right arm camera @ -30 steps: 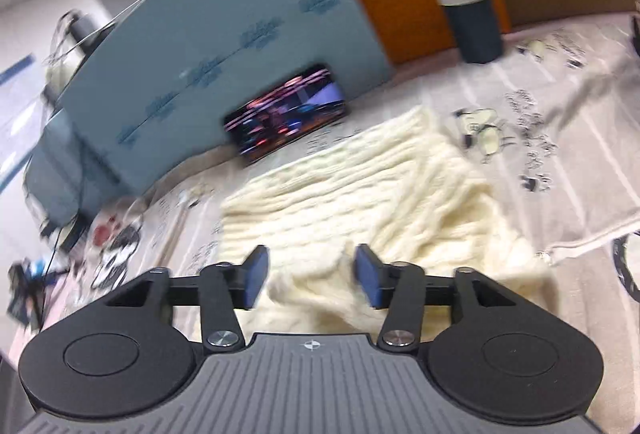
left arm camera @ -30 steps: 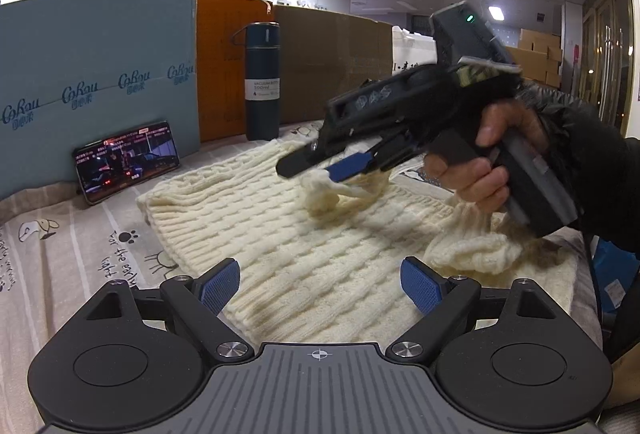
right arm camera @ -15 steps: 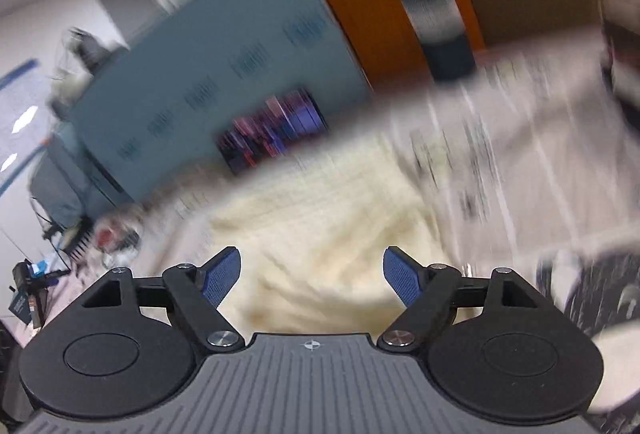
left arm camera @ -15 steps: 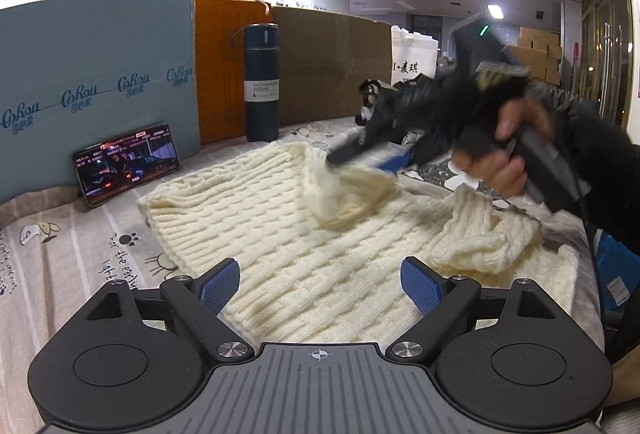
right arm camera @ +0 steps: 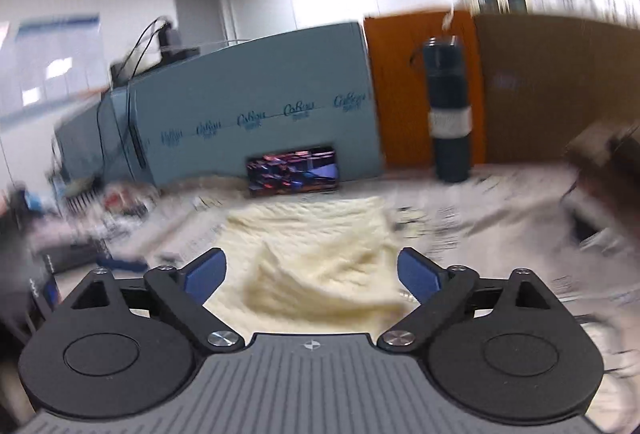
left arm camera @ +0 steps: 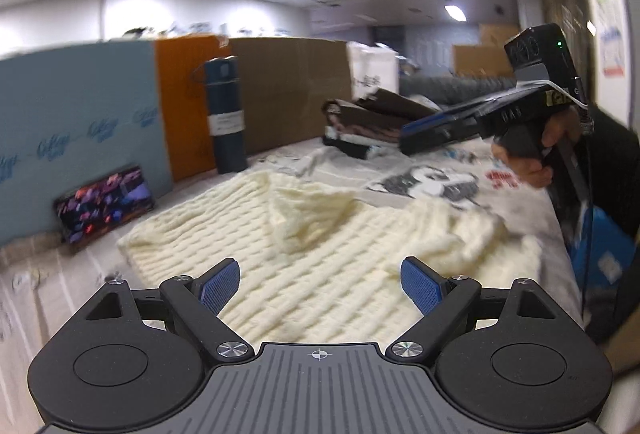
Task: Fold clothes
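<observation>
Tongs, both pairs wide open, empty. My left tongs (left arm camera: 320,284) hover nearer, directly above the cream sweater (left arm camera: 320,254) spread on the surface; right tongs (right arm camera: 312,274) raised, sweater below ahead.

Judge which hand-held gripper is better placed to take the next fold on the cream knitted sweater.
Left, probably. The left hand-held gripper sits open and low over the cream knitted sweater; the right hand-held gripper, also open, is raised off to the side.
</observation>
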